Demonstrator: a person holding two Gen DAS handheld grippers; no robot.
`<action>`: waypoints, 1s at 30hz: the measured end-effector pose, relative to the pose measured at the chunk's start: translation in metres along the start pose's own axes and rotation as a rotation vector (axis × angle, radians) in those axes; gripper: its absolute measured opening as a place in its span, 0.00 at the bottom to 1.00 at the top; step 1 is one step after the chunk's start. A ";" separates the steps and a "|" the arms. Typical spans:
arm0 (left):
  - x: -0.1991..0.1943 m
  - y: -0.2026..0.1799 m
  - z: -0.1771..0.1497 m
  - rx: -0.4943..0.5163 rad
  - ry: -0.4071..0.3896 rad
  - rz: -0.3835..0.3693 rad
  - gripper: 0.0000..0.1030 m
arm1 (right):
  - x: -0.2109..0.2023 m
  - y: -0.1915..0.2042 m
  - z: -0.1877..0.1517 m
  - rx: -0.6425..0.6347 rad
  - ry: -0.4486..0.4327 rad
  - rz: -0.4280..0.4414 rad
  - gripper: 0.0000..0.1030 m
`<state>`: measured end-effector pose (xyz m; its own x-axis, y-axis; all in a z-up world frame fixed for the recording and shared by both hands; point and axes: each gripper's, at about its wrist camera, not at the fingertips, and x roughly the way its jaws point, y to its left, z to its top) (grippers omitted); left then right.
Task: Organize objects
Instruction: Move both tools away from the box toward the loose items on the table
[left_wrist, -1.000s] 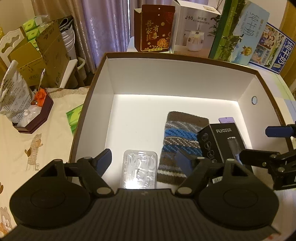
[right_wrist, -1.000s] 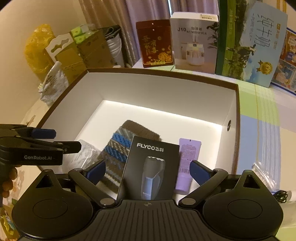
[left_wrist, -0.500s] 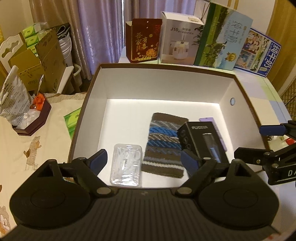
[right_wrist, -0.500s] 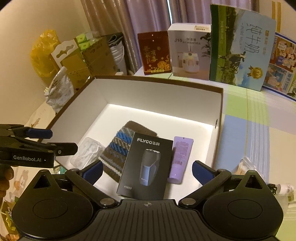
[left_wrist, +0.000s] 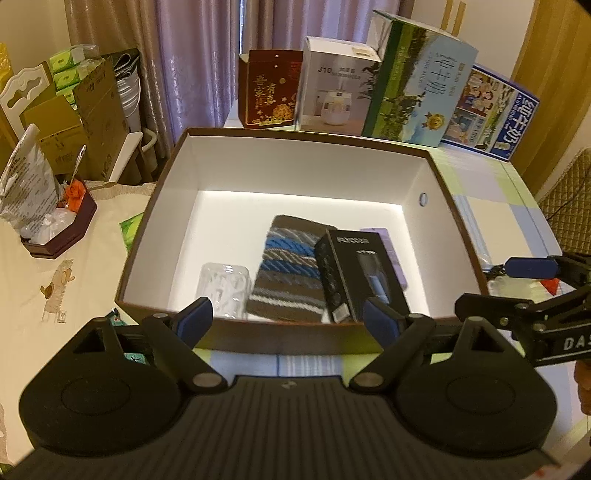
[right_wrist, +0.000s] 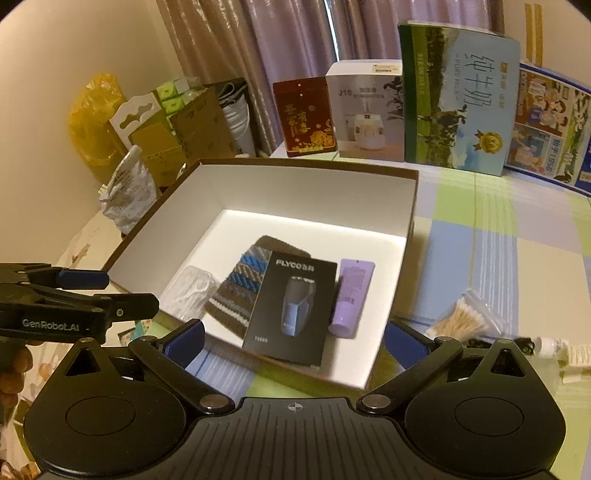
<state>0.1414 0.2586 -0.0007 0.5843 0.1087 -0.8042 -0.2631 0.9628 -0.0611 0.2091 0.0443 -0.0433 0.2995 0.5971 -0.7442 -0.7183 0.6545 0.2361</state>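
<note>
Leftmost inside the brown-rimmed, white-walled cardboard box (right_wrist: 295, 184) lies a clear, ridged plastic case (right_wrist: 190, 291), shiny and rounded at its corners. Beside it sits a folded knitted cloth (right_wrist: 236, 288), soft and ribbed, striped brown, blue and white. Next, overlapping the cloth's right edge, a flat black shaver box (right_wrist: 291, 310) of smooth card shows a grey shaver printed on its front. Just right of that rests a smooth lilac tube (right_wrist: 351, 299), tapering toward its flat end. On the checked tablecloth (right_wrist: 480, 236) outside the box lies a crinkled clear bag of cotton swabs (right_wrist: 465, 317). Both tools hang near the box's front rim with nothing between their blue pads: the left gripper (left_wrist: 288, 323) stands wide, its jaws having just been opening, and the right gripper (right_wrist: 293, 338) is spread fully wide
</note>
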 end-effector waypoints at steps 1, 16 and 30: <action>-0.003 -0.003 -0.003 -0.002 -0.001 -0.003 0.84 | -0.002 -0.001 -0.002 0.000 0.002 0.000 0.98; -0.022 -0.054 -0.042 -0.012 0.023 -0.017 0.85 | -0.042 -0.024 -0.041 0.015 0.008 0.002 0.98; -0.029 -0.118 -0.062 0.009 0.040 -0.030 0.86 | -0.085 -0.069 -0.078 0.048 0.027 -0.010 0.98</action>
<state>0.1079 0.1269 -0.0074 0.5604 0.0694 -0.8253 -0.2389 0.9677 -0.0808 0.1842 -0.0876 -0.0456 0.2891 0.5782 -0.7630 -0.6843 0.6822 0.2576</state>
